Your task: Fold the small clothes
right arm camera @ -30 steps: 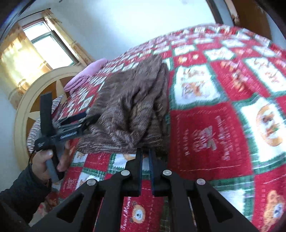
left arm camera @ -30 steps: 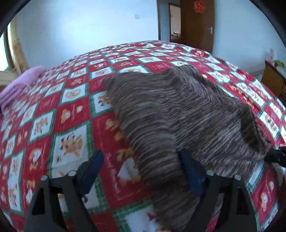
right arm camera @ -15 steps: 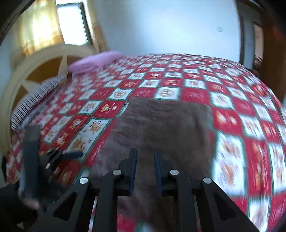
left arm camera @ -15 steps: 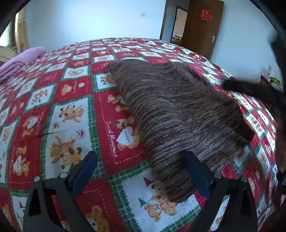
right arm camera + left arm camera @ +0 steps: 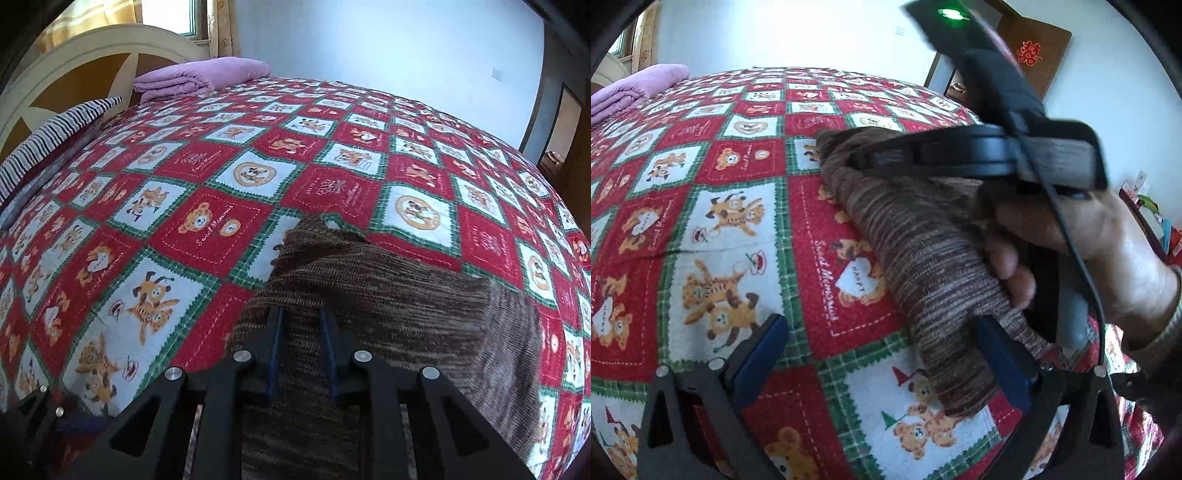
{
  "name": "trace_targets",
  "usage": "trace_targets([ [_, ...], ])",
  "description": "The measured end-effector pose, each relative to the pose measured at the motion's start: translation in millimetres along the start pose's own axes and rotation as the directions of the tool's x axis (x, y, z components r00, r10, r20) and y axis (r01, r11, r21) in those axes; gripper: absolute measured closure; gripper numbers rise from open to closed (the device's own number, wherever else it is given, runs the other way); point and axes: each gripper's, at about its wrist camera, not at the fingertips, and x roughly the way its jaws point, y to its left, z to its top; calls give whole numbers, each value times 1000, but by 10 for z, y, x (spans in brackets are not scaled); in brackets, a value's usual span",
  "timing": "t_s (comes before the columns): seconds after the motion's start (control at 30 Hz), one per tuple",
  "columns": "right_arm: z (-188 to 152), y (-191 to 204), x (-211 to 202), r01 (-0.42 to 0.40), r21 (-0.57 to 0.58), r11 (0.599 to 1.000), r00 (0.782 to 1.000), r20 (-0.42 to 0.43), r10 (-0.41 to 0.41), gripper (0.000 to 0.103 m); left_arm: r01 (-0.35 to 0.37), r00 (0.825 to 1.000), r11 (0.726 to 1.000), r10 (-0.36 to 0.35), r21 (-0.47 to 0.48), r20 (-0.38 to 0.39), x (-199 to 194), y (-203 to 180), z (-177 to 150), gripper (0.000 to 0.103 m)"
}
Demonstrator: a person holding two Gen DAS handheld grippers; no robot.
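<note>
A brown striped knit garment lies folded on the red, white and green patchwork bedspread. My left gripper is open, low over the bedspread at the garment's near end, its right finger against the knit. My right gripper sits over the garment with its jaws a narrow gap apart and knit between them; whether it pinches the knit I cannot tell. In the left wrist view the right gripper reaches over the garment from the right, held by a hand.
A folded pink blanket and a striped pillow lie by the cream headboard. A brown door and a side cabinet stand at the room's far right.
The right gripper swung from the garment's near corner to over its middle and lowered onto it. The left gripper drew back toward the garment's near end and stayed open.
</note>
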Motion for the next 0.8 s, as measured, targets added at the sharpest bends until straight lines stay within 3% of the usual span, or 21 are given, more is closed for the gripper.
trace_targets([
  [0.13,-277,-234,-515,-102,114,988,993,69,95,78,21,998,997,-17,-73,64,-133,125,-5,0],
  [0.2,-498,-314,-815,-127,131,983,986,125,111,61,9,997,994,0,-109,81,-162,177,1,0],
  [0.27,-808,-444,-1077,-87,155,984,987,150,64,50,-31,998,993,36,-117,45,-93,177,17,0],
  [0.33,-1132,-624,-1167,-70,204,976,991,128,44,50,-86,996,992,88,-88,13,-24,115,31,0],
  [0.4,-1409,-792,-1065,-51,242,969,998,50,40,51,-132,991,990,132,-42,-1,17,22,28,0],
  [0.47,-1543,-858,-1111,-95,235,967,993,97,74,51,-165,986,986,165,-8,-13,53,-20,40,0],
  [0.57,-1578,-900,-1290,-145,250,957,981,163,106,50,-179,984,984,179,7,-1,-18,-50,69,0],
  [0.67,-1554,-1034,-1426,-146,276,950,968,238,80,50,-178,982,984,178,-7,57,-203,-91,174,0],
  [0.8,-1370,-1351,-1354,-191,379,906,962,258,95,50,-159,986,987,159,-9,57,-106,-145,382,0],
])
